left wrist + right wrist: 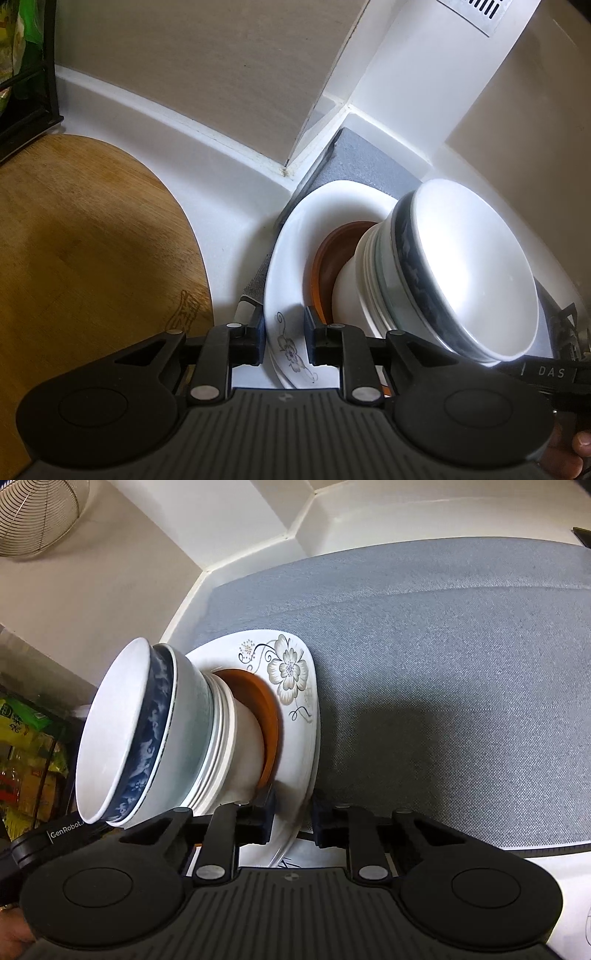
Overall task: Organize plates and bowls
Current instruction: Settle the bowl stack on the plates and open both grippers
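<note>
While your left claw [284, 341] straddles the near rim of the white square porcelain plate with the grey flower print [286, 280], its blue pads sit either side of the rim with a sliver of gap showing, so I cannot tell whether it is truly clenched or only closed around it. Your right claw [293, 818] brackets the same plate's rim from the opposite side, one pad just above the edge and one below; again, contact is not certain.

On that plate rests an orange-brown round saucer [267, 716], and on the saucer a nested stack of white bowls [207, 731] topped by a blue-patterned bowl [147, 738] and a plain white bowl [476, 273]. All of it sits over the grey woven mat [443, 664] on the white table [229, 206], close to the far corner of the wall.

The danger is the tall stack. If you lift one side faster than the other, the plate tilts and the bowls could slide off the saucer. A thin glazed rim may also slip from the pads under that weight. To the left, the round wooden cutting board [88, 258] lies near, so a sideways swing could clip it.
</note>
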Demonstrator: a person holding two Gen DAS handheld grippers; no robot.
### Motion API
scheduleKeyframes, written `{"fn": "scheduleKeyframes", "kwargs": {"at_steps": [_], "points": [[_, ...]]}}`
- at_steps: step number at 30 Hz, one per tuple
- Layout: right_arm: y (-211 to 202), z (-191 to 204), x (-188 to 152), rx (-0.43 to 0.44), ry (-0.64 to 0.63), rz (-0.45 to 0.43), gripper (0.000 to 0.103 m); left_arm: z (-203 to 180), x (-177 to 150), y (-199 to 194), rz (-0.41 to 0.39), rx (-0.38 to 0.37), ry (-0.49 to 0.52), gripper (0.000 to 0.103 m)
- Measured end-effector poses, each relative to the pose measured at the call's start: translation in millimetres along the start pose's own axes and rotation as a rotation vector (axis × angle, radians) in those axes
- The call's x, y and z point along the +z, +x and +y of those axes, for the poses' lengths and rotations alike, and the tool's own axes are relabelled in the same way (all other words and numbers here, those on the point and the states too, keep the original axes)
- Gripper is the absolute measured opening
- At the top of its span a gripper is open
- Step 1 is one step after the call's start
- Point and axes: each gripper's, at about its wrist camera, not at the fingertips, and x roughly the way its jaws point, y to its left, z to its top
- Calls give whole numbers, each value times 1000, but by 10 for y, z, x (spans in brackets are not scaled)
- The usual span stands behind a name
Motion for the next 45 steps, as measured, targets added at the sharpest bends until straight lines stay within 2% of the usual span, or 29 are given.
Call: {"fn": "scheduleKeyframes", "kwargs": {"at_steps": [5,13,27,32,37,38,42,43,45], "points": [[-99,-45,-3,-13,-13,-13,19,-151,-54,12,-3,9,16,23],[-312,-332,9,-20,-1,-29,17,-507,-149,81,9,7,34,23],[-894,-1184,-15,-73,46,-53,16,-1453,-472,294,45,-42,103,23],[-1067,-1445,-54,-88,63,-62,15,-1678,-587,332,51,-54,122,24],[-1128,-1555,-85,-79,63,-60,16,-1841,-688,305,30,-15,178,25],[-1102,-1541,-60,-74,59,-59,16,-1873,-715,282,24,1,196,27],[-1140,-1512,-83,-78,35,-72,19,-1939,-811,147,-12,67,213,48],[-1157,-1505,-95,-88,25,-84,20,-1964,-845,99,-23,81,213,50],[-1201,-1498,-124,-114,-6,-107,28,-1985,-904,-7,-46,109,211,56]]}}
